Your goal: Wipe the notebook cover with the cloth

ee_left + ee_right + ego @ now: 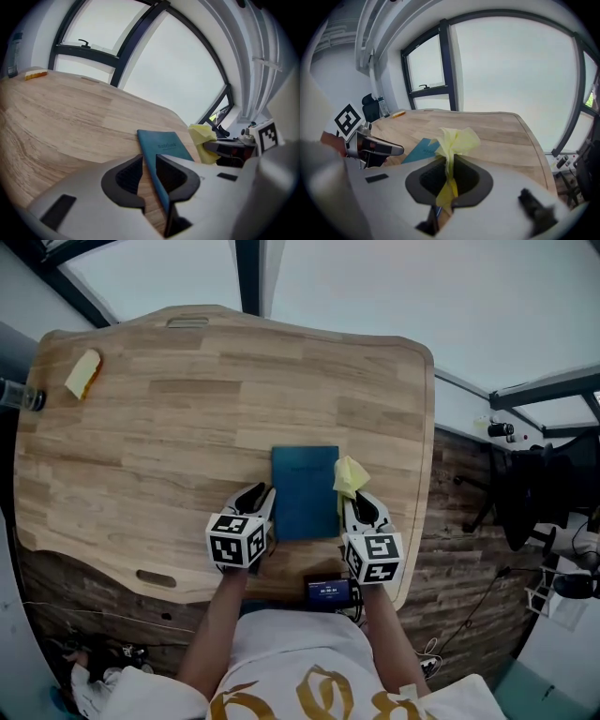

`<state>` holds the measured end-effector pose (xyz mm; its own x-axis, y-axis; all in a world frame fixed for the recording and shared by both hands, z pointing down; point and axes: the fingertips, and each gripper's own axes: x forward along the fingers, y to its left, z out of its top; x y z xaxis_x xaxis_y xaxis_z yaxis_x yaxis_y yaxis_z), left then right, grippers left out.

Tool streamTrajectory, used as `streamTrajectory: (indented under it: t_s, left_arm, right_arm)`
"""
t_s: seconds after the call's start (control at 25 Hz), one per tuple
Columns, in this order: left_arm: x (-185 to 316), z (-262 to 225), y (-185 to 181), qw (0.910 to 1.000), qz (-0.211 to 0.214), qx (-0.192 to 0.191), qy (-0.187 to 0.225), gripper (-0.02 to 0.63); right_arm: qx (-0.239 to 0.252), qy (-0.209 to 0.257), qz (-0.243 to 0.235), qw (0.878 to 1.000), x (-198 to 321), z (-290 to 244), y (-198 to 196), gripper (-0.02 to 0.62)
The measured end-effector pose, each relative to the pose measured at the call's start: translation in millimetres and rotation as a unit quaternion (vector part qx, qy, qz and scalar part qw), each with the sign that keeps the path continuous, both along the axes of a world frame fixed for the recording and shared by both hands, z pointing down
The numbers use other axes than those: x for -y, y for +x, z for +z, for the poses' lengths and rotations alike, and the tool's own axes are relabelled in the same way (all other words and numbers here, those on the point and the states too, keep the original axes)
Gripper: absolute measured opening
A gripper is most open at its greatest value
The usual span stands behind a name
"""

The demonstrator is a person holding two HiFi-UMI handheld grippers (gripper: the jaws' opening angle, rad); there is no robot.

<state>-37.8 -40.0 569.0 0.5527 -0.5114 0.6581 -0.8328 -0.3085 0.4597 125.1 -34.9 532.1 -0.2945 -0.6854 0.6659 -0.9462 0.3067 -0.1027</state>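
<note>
A teal notebook [305, 491] lies flat on the wooden table [169, 437], near its front edge. My left gripper [262, 499] sits at the notebook's left edge. In the left gripper view that edge [164, 143] runs between the jaws of the left gripper [149, 176], close to the right one, with a strip of bare wood showing on the other side; the gripper is open. My right gripper [361, 508] is at the notebook's right edge, shut on a crumpled yellow cloth [350, 474]. The cloth [454, 140] sticks up from the right gripper [450, 180].
A yellow sponge-like piece [82, 374] and a bottle [21, 396] sit at the table's far left. A small dark device with a lit screen [330, 592] lies at the near edge between my arms. A black office chair [534, 493] stands beyond the table's right edge.
</note>
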Motion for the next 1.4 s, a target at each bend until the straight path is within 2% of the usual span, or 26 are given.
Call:
streamTrajectory:
  t_s: [0.16,0.36,0.64,0.8,1.04,1.4]
  left_arm:
    - [5,9,3,0.9999,0.002,0.007,-0.011,0.110]
    - [8,13,7,0.9996,0.011,0.005,-0.027,0.114]
    - [2,20,14,0.9964,0.061,0.036,-0.047,0.127]
    - [1,21,17,0.9948,0.074,0.049,-0.051,0.127]
    - [0,23,18,0.9950,0.054,0.027,-0.079,0.094]
    - [3,23,20,0.9961,0.034,0.012,-0.080,0.081]
  right_arm:
    - [0.000,-0.002,-0.002,1.000,15,5,1,0.037]
    - [-0.010,-0.006,0.001,1.000,26,15,4,0.037]
    - [-0.019,-0.007,-0.002,1.000,36,21,3,0.037]
    - [-0.024,-0.008,-0.002,1.000,39,24,5,0.037]
    - [-0.040,-0.005,-0.011,0.999,46,29,6,0.037]
    - [-0.070,-0.011,-0.050,0.996,49,39,2,0.037]
